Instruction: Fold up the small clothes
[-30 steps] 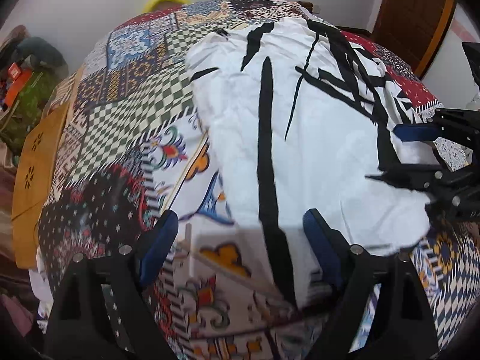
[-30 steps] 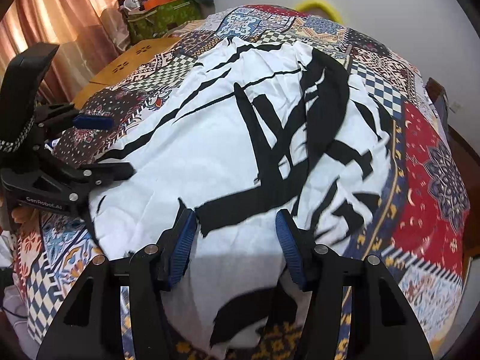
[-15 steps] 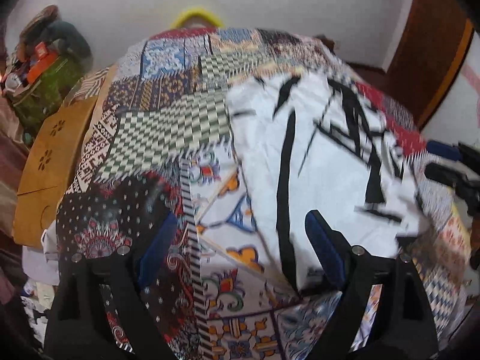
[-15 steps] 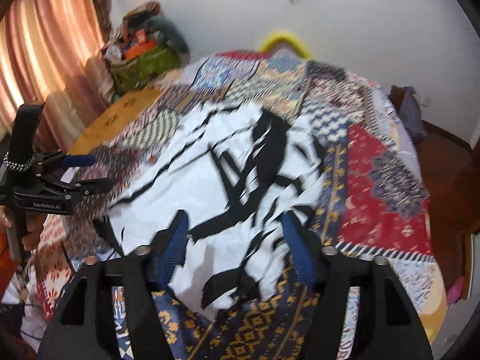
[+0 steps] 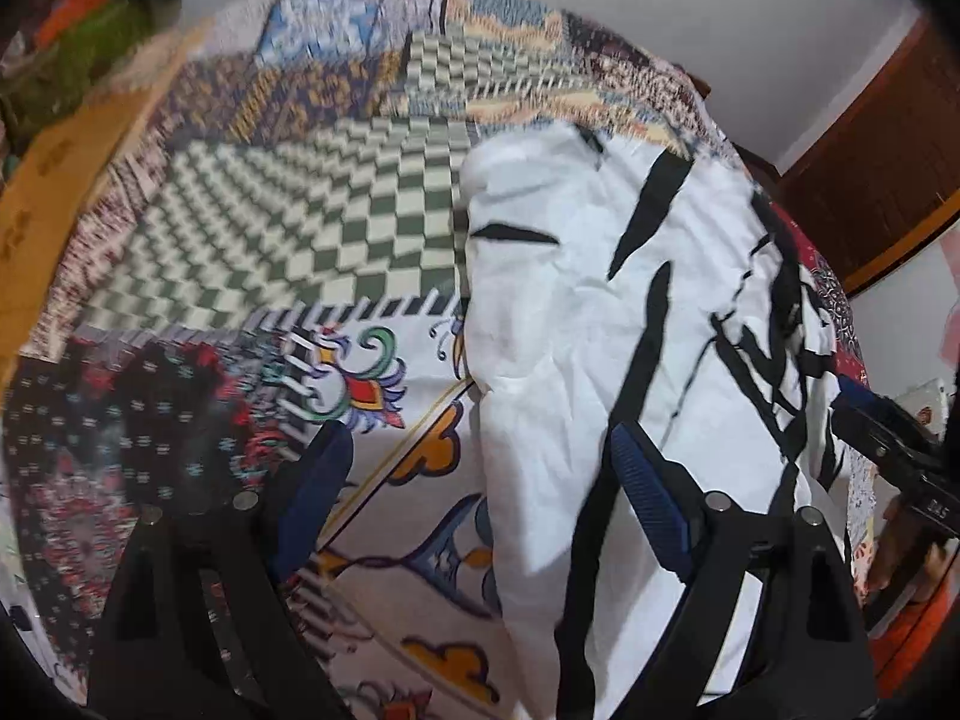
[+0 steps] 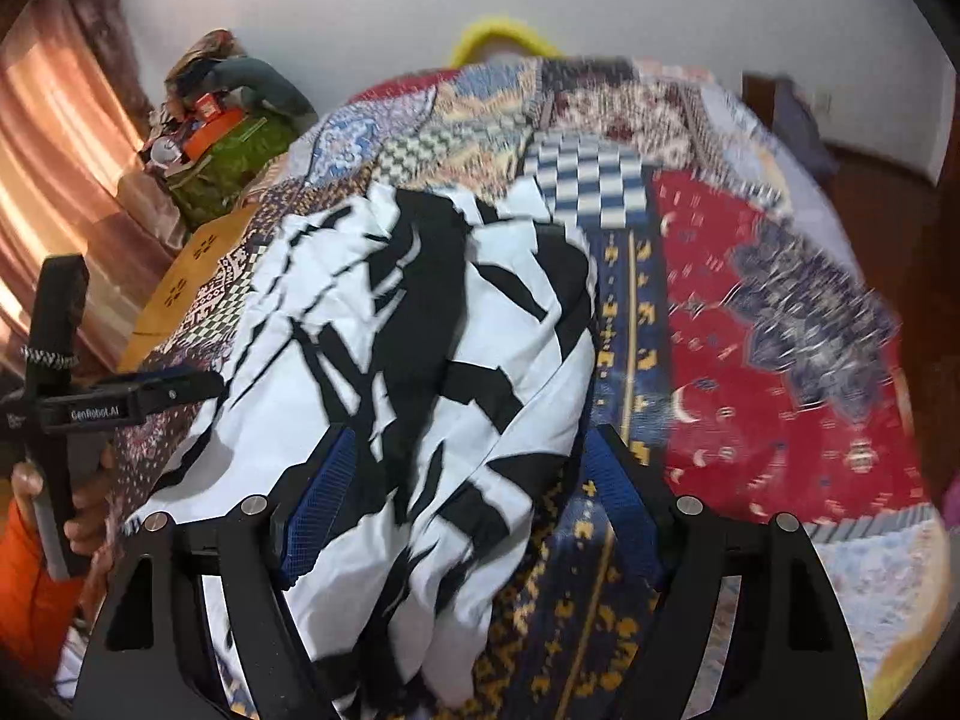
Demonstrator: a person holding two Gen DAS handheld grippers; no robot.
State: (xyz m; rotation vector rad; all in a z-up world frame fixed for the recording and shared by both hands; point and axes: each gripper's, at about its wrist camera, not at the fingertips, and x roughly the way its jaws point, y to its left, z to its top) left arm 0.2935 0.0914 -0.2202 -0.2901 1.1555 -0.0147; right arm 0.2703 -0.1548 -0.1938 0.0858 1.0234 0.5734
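Over the last second the right gripper [image 6: 462, 510] let go of the white garment with black strokes [image 6: 420, 360]; its jaws, once narrow around the near hem, were opening, with bunched cloth lying loose between them. The garment went from spread flat on the patchwork bedspread [image 5: 300, 228] to crumpled into a narrower heap. The left gripper [image 5: 480, 492] slid sideways along the cloth's edge.

left gripper [image 5: 474, 492] wide, empty | white garment [image 5: 600, 360] on patchwork cloth [image 5: 300, 228] | blurred, probably flat
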